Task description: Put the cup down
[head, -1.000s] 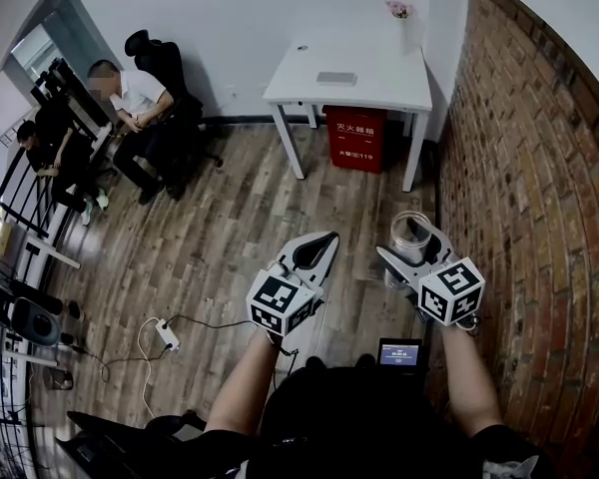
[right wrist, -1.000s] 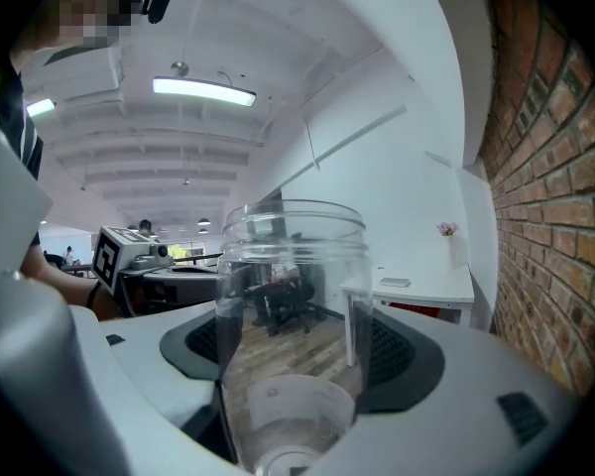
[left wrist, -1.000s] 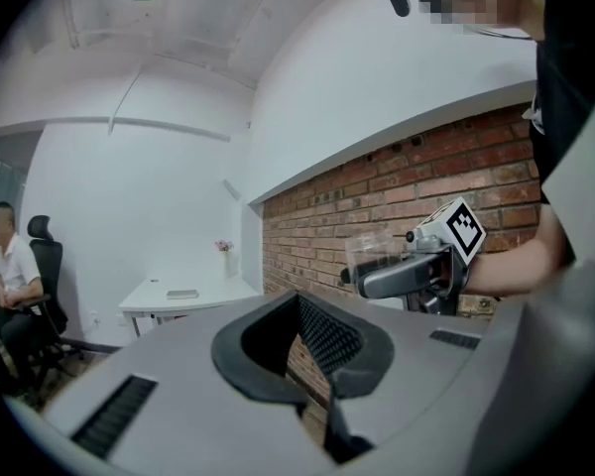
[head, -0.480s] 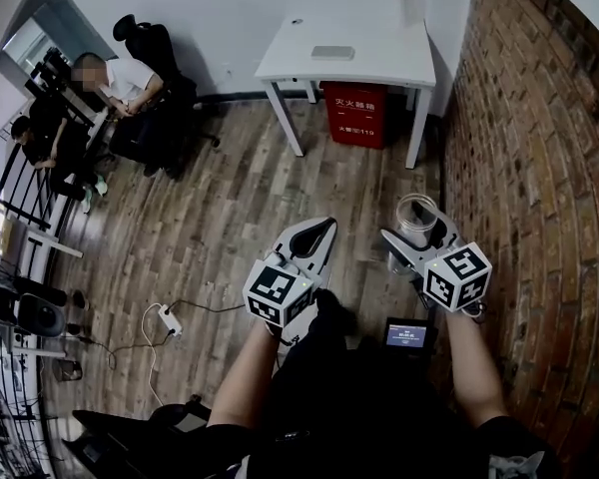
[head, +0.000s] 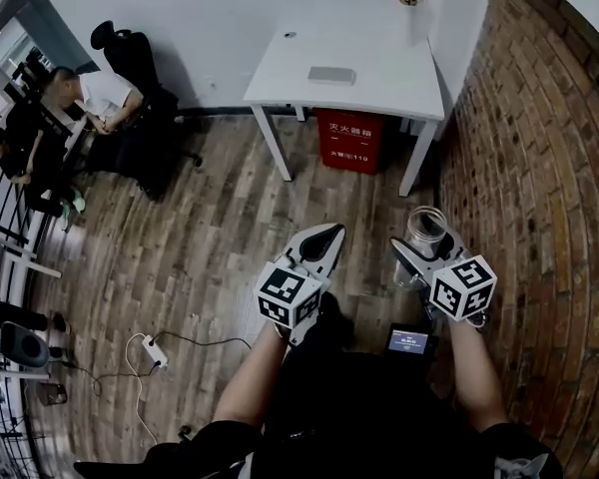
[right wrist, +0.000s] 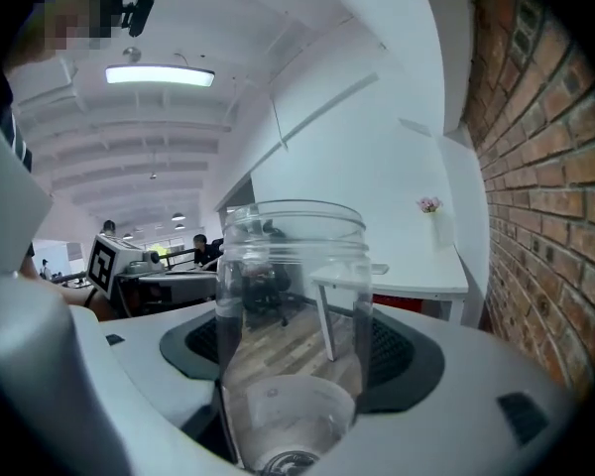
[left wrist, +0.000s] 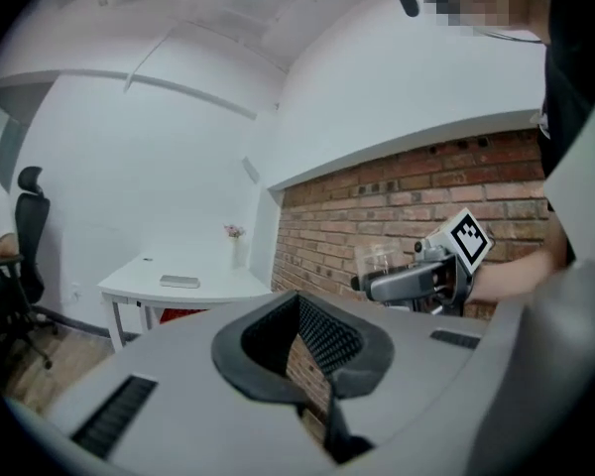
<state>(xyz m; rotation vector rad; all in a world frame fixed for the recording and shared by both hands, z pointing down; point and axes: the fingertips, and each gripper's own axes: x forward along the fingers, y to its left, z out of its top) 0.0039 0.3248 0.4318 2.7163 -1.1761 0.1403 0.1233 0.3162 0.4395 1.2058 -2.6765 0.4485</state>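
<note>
The clear cup point(head: 426, 224) stands upright, clamped in the right claw point(head: 424, 250) above the floor point(head: 210, 218); the white surface point(head: 379, 78) lies straight ahead, well apart. The left claw point(head: 317, 248) is clenched on nothing

White table point(head: 379, 63) has got a flat grey pad point(head: 331, 75) and a little flower vase point(head: 410, 10) on it. Wood floor point(head: 200, 238) has a red box point(head: 351, 140) under the table, plus a power strip point(head: 146, 351).
</note>
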